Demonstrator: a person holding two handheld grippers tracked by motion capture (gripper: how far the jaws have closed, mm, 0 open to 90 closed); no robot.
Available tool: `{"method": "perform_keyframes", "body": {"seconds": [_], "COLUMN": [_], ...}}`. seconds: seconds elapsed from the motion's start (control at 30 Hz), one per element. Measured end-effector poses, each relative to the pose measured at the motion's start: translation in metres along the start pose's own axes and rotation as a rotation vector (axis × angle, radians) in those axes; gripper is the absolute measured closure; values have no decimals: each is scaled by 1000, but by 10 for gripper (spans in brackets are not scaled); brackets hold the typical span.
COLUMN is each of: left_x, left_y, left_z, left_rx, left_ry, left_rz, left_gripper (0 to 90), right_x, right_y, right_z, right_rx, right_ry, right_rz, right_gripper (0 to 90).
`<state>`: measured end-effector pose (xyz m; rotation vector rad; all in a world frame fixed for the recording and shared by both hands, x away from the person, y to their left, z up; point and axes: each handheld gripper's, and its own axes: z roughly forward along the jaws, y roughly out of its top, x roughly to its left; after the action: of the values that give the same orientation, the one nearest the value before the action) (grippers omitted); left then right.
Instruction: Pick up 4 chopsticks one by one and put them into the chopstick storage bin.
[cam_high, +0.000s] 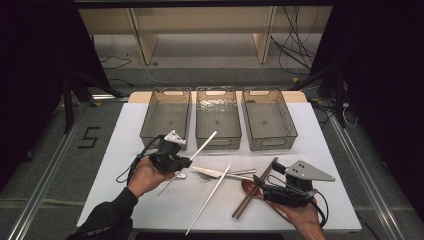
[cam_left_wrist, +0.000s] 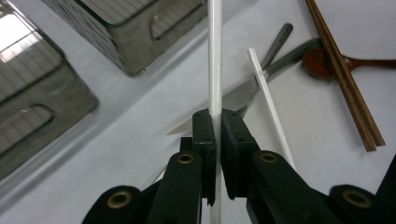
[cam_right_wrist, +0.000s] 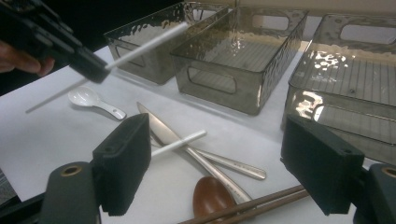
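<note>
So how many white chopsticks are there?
2. One white chopstick is held in the left gripper above the table; the other chopstick lies on the table beside the knife.

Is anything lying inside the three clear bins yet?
No, the high view shows all three clear bins with bare floors, while the cutlery lies on the white table in front.

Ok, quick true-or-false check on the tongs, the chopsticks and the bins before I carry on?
1. The left tongs are shut on a white chopstick. True.
2. The right tongs hold the brown chopsticks. False: they are open, holding nothing.
3. The second white chopstick lies on the table. True.
4. The white spoon sits in the middle bin. False: it lies on the table.
</note>
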<state>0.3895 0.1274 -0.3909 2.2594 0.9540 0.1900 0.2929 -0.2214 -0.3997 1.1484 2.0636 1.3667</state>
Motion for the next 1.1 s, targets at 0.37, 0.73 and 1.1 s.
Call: {"method": "perform_keyframes", "body": {"seconds": [0.37,0.73,1.1], "left_x": [32,86,123], "left_y": [18,43,63], "left_z": [-22,-32,-29], "left_rx": [-85,-161,-172], "left_ry": [59,136,199], "left_rz": [-39,-116,-142], "left_gripper": [846,846,845], "right_x": [0,-1,-2], "right_y": [0,0,-1], "right_z": [0,0,1], "right_rx": [-1,-2,0], "right_ry": [0,1,6], "right_rz": [5,11,17], "right_gripper": [252,252,252]}}
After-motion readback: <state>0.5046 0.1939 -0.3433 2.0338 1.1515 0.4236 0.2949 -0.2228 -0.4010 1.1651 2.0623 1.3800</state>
